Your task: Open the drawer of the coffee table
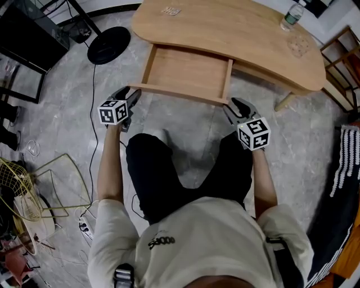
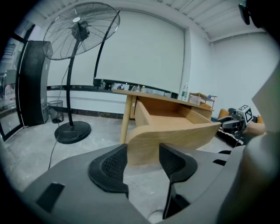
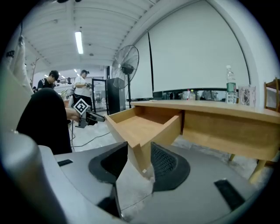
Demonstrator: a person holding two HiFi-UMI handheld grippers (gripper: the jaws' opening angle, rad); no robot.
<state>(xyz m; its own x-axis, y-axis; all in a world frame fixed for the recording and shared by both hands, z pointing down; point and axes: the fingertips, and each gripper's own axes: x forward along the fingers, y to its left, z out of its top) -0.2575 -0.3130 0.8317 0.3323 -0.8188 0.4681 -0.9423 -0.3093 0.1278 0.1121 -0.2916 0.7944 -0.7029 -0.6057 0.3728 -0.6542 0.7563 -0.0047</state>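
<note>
The light wooden coffee table (image 1: 225, 28) has its drawer (image 1: 188, 70) pulled out toward me, its inside bare. My left gripper (image 1: 133, 97) sits at the left end of the drawer front (image 1: 180, 93). In the left gripper view its jaws (image 2: 143, 162) stand apart with the curved drawer front (image 2: 175, 138) just beyond them, untouched. My right gripper (image 1: 233, 104) is at the right front corner. In the right gripper view that corner of the drawer front (image 3: 140, 146) fills the gap between the pads of the right gripper (image 3: 139, 153).
I kneel on the grey floor, knees (image 1: 152, 163) just before the drawer. A standing fan's base (image 1: 108, 45) and cable lie at the left, a yellow wire rack (image 1: 56, 185) lower left. A bottle (image 1: 292, 16) and cup (image 1: 298, 44) stand on the table; a wooden chair (image 1: 343, 62) at right.
</note>
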